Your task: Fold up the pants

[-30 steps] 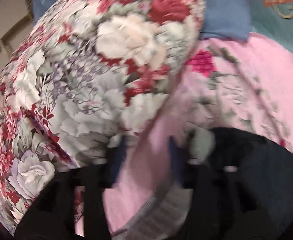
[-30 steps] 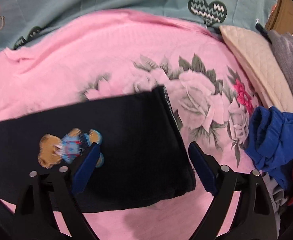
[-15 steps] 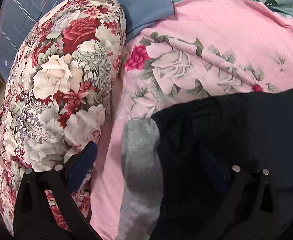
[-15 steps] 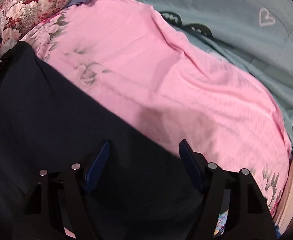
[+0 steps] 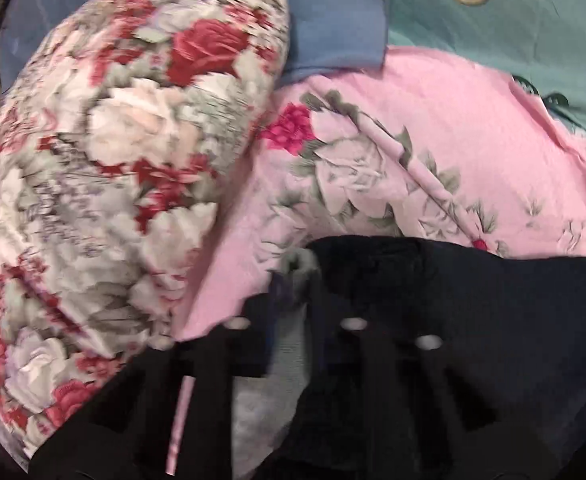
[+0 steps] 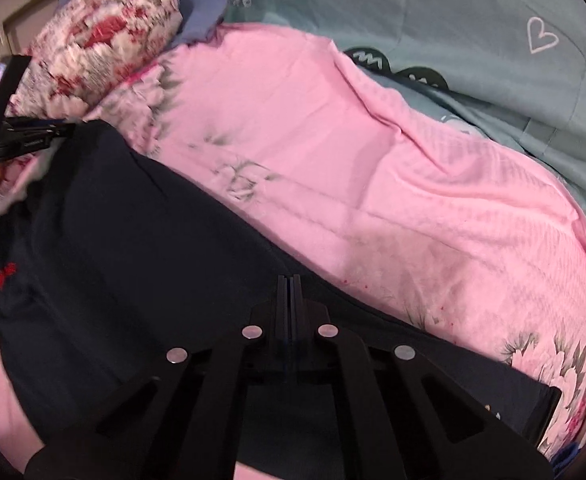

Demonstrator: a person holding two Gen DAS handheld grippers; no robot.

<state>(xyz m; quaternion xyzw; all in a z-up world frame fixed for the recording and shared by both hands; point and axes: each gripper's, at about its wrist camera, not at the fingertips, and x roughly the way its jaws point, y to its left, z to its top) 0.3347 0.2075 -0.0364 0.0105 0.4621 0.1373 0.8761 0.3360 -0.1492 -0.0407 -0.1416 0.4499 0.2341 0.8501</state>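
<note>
Dark navy pants [image 6: 133,248] lie stretched across a pink floral blanket [image 6: 373,160]. Their grey waistband [image 5: 289,360] shows in the left wrist view, with the dark fabric [image 5: 473,320] to its right. My left gripper [image 5: 293,292] is shut on the grey waistband; it also shows at the far left of the right wrist view [image 6: 33,136]. My right gripper [image 6: 290,292] is shut on the upper edge of the pants near the leg end. A small red mark [image 6: 5,275] sits on the pants.
A red-and-white floral pillow [image 5: 113,180] lies left of the waistband, with a blue pillow [image 5: 333,20] behind it. A teal quilt with hearts [image 6: 493,40] lies beyond the pink blanket.
Both grippers were open half a second ago and have closed on the pants, the left on the waistband, the right on the edge near the leg end.
</note>
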